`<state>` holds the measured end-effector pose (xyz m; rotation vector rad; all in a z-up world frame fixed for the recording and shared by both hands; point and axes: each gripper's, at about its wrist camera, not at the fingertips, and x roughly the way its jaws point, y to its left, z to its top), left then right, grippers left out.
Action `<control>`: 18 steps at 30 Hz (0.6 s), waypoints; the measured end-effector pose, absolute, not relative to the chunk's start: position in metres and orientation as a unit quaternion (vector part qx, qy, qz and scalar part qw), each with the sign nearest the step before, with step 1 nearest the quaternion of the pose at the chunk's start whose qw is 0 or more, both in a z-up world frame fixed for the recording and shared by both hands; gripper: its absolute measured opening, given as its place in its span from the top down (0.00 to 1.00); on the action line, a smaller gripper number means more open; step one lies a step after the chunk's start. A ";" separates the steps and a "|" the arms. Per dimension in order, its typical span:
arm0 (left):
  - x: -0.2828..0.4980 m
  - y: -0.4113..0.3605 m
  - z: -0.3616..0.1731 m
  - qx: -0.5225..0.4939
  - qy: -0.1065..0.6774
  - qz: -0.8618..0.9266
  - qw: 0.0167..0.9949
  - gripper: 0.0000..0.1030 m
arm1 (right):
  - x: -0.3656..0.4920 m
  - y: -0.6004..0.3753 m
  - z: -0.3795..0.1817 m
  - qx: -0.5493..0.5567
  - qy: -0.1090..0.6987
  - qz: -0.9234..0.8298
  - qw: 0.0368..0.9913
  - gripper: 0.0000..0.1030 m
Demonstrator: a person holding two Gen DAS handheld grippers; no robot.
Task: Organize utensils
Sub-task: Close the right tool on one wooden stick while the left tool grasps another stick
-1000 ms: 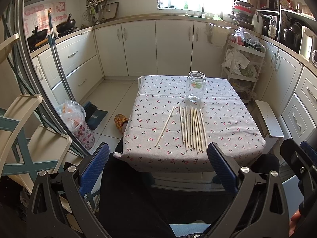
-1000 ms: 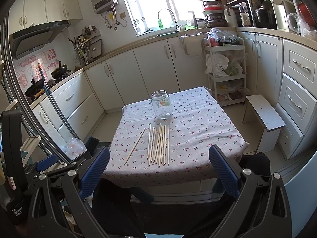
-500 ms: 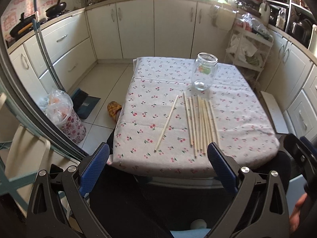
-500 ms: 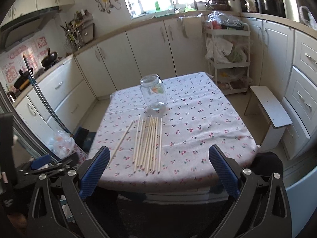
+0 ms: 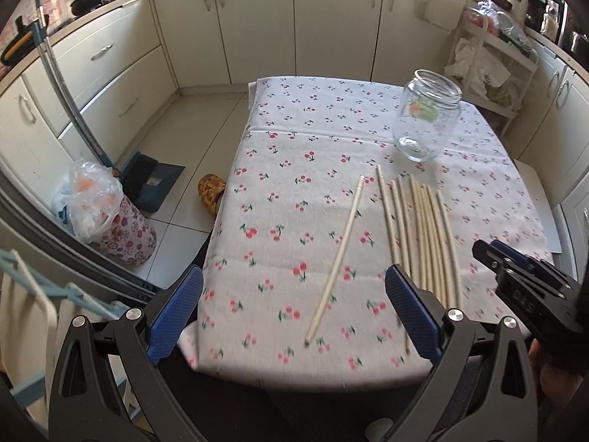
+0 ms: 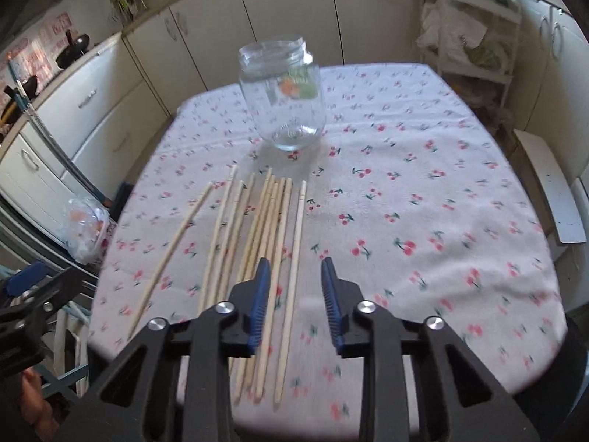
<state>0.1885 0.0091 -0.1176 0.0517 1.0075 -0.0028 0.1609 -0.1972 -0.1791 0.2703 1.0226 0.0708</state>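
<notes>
Several wooden chopsticks (image 5: 423, 235) lie side by side on the cherry-print tablecloth (image 5: 294, 191), with one chopstick (image 5: 338, 254) apart to their left. An empty glass jar (image 5: 427, 119) stands upright behind them. My left gripper (image 5: 294, 309) is wide open over the table's near edge, around the single chopstick's near end. In the right wrist view my right gripper (image 6: 294, 302) is partly closed but empty, above the rightmost chopsticks (image 6: 291, 258) of the row; the jar (image 6: 283, 92) stands beyond.
Floor to the table's left holds a lined bin (image 5: 106, 217), a dustpan (image 5: 151, 180) and a broom handle (image 5: 70, 103). A white stool (image 6: 556, 195) and a wire rack (image 6: 475, 25) stand at right. Cabinets line the back.
Both grippers moved forward and down over the table. The right gripper's jaws narrowed from wide open to a small gap above the chopsticks.
</notes>
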 end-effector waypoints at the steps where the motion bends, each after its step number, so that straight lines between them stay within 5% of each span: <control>1: 0.195 0.008 -0.122 0.028 0.485 -0.001 0.874 0.08 | 0.167 -0.196 -0.184 0.127 0.489 0.035 0.862 0.77; 11: 0.251 -0.009 -0.163 0.048 0.504 -0.015 0.862 0.09 | 0.214 -0.191 -0.212 0.101 0.517 0.043 0.849 0.82; 18: 0.284 -0.024 -0.192 0.059 0.522 -0.029 0.850 0.32 | 0.226 -0.187 -0.212 0.065 0.513 0.050 0.855 0.93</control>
